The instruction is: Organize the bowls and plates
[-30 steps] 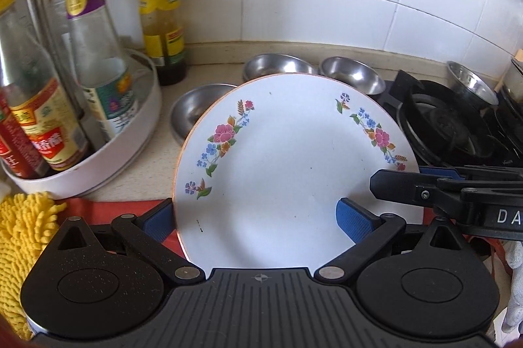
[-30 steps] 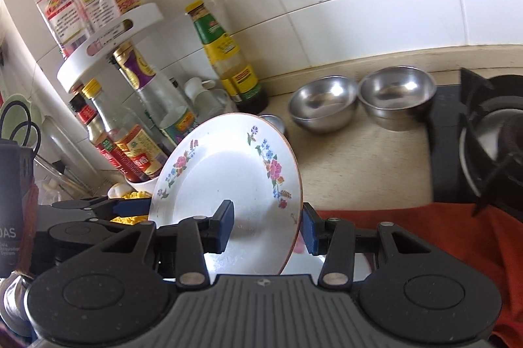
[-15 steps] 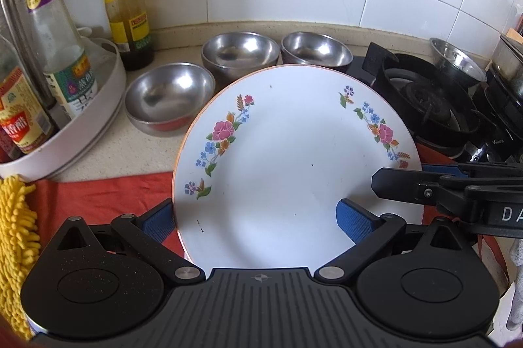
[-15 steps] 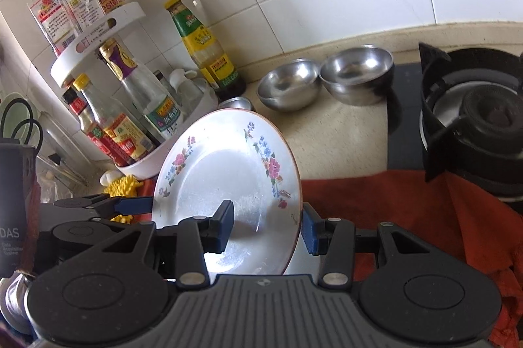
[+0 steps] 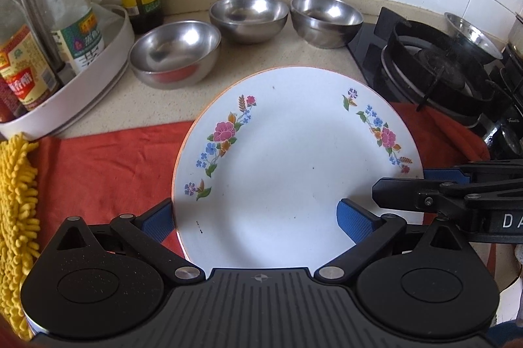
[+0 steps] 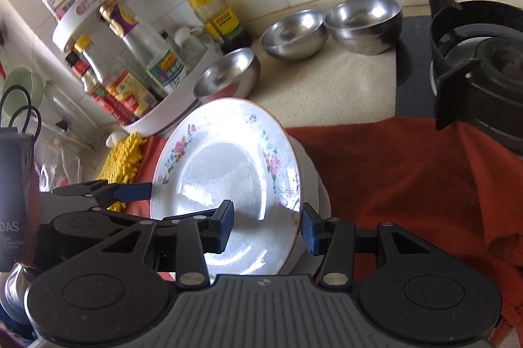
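A white plate with a flower pattern [image 5: 294,158] hangs tilted over a red cloth [image 5: 98,165], held from both sides. My left gripper [image 5: 255,217] is shut on its lower part, one blue pad behind the left rim and the other on the face. My right gripper [image 6: 266,227] is shut on the plate's [image 6: 222,171] right rim, and it shows at the right edge of the left wrist view. Three empty steel bowls [image 5: 175,54] [image 5: 248,18] [image 5: 327,21] stand on the counter beyond the plate. A pale rounded thing [image 6: 315,181] lies behind the plate, mostly hidden.
A white two-tier rack [image 5: 81,80] of sauce bottles stands at the left, with a yellow mop cloth [image 5: 16,184] in front of it. The black gas stove [image 5: 434,63] fills the right, with another steel bowl [image 5: 470,31] behind it. A tiled wall closes the back.
Both grippers have carried the plate down towards the red cloth and now look more steeply down. The three bowls now show clear of the plate's top edge. Both grips are unchanged.
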Demonstrator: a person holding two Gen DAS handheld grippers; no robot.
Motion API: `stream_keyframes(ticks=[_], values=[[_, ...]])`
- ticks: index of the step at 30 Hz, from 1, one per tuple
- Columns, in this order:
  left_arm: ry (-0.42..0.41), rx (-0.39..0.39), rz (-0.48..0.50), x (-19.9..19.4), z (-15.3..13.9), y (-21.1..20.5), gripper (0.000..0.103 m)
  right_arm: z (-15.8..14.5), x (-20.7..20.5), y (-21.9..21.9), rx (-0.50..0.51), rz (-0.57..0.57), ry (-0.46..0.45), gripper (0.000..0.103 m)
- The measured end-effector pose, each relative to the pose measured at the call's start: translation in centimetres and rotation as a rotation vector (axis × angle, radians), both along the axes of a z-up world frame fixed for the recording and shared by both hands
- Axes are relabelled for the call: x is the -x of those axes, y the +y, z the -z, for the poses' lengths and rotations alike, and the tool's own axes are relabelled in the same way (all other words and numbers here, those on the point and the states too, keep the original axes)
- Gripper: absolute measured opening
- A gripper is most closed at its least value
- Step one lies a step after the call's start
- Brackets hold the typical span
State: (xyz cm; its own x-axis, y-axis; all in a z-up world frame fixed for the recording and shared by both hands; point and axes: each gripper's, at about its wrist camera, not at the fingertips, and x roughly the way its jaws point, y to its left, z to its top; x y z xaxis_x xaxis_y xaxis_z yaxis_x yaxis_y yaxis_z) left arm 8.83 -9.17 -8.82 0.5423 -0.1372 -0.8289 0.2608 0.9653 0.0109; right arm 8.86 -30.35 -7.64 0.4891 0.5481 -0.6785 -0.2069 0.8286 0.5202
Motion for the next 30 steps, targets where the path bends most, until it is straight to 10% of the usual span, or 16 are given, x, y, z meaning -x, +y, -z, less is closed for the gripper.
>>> stream_keyframes(ticks=[30], values=[[-0.002,0.043,0.033,-3.2,-0.8,4.0,0.102,-1.5,-1.6,2.8,0.268,0.011,-0.146,0.048]])
